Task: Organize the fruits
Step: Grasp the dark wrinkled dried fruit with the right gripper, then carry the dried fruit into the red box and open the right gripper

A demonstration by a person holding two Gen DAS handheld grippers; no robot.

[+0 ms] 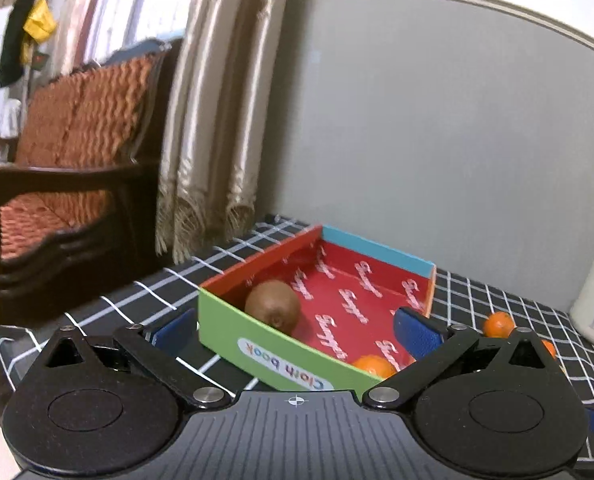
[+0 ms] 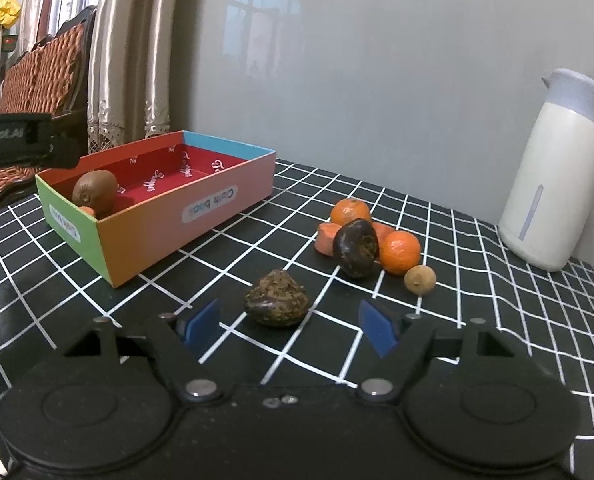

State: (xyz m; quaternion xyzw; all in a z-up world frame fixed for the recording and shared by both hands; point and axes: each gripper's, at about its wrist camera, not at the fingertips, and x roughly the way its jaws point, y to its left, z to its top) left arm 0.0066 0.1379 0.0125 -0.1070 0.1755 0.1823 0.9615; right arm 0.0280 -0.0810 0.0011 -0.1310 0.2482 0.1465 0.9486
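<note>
My right gripper (image 2: 289, 326) has its jaws spread wide with nothing between them yet; the left gripper (image 1: 295, 330) is likewise spread, straddling the near green end of the shallow multicoloured cardboard box (image 2: 185, 216) without holding anything. I take that box as my landmark. Inside it, at the green end, sit a brown fuzzy kiwi (image 2: 95, 194) and a small orange tangerine (image 1: 374, 366).

The step in hand, as I judge it, is picking up the rough, dark brown lumpy fruit (image 2: 277, 298), which lies on the black-and-white checked tablecloth (image 2: 57, 280) to the right of the box, apart from it and just ahead of my blue fingertip pads (image 2: 205, 320). Farther right of the box is the remaining cluster: a glossy dark fruit (image 2: 356, 247), two tangerines, orange chunks and a small tan round fruit (image 2: 419, 279).

To do it well, I would centre the pads on the lump's widest flanks, go low enough to grip below its crown, close gently since the surface looks uneven, then lift clear of the box wall before moving over the red lining. My left gripper should stay out of that path.
</note>
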